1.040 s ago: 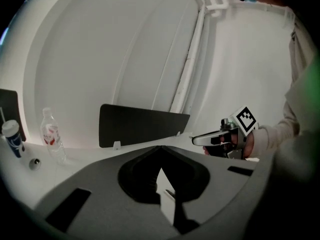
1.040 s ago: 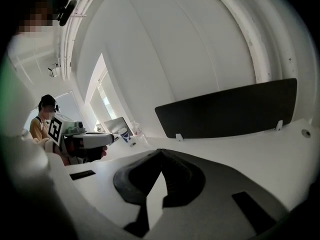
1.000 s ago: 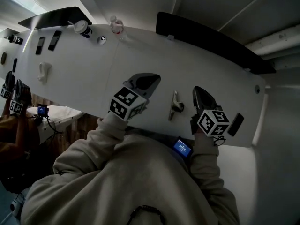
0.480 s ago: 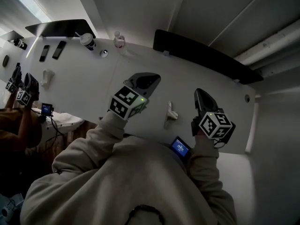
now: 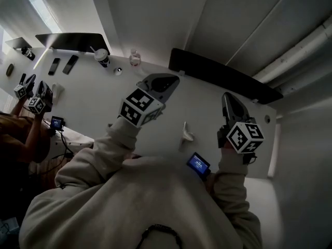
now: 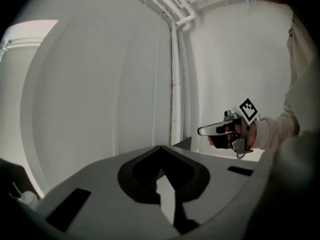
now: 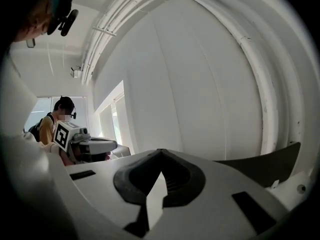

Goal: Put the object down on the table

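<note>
left gripper [image 5: 167, 81] and right gripper [image 5: 229, 100] hover, jaws pressed together on nothing; the white object [image 5: 187, 134] lies between them, clear of both, near the front edge of the table [image 5: 98, 100].

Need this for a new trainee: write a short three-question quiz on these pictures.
1. True or false: the right gripper is holding something.
2. In the head view, what lies on the table between the left gripper and the right one? A) a small white object B) a red mug C) a banana
3. Fill in: beside the lidded cup at the table's far edge stands a clear ___.
Key: 1 false, its jaws are together with nothing between them; 2 A; 3 bottle.
</note>
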Demonstrator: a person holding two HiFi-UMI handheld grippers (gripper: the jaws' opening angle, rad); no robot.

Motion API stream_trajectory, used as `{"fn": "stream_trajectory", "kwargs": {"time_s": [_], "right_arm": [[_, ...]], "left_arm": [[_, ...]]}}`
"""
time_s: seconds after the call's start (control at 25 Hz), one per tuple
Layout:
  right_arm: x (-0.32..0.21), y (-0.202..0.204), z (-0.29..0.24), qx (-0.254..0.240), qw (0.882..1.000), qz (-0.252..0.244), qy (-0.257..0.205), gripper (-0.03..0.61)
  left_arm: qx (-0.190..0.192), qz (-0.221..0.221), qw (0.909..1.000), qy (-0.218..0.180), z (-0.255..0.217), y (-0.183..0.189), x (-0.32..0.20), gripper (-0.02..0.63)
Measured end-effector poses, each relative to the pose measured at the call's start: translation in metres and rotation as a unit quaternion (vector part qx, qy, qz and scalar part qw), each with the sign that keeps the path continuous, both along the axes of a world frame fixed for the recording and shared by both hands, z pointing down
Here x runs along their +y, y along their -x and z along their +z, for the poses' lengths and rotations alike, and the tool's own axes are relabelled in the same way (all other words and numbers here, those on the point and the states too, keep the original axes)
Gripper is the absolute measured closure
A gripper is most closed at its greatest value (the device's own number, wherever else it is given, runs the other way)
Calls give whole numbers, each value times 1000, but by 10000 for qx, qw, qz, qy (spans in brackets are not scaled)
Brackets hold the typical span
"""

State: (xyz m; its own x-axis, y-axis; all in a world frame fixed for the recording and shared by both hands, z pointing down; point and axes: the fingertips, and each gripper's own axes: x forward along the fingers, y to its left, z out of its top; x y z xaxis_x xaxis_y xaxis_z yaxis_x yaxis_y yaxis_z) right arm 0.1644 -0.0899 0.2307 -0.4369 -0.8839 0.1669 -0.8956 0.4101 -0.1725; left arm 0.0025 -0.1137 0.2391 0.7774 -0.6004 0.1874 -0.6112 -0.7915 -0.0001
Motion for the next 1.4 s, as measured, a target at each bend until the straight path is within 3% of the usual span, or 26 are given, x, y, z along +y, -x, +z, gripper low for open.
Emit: {"fn": "stream_trajectory", "kwargs": {"time_s": [0.72,1.4], "right_arm": [[5,-20,-71,506,9931,200,-1039,561],[10,-34,-73,527,9932,482,-922,561]], "left_arm": [[421,-154,9972,-591,-58,3,-7,616],[592,3,9970,-493,-64,-10,-14,615]]}}
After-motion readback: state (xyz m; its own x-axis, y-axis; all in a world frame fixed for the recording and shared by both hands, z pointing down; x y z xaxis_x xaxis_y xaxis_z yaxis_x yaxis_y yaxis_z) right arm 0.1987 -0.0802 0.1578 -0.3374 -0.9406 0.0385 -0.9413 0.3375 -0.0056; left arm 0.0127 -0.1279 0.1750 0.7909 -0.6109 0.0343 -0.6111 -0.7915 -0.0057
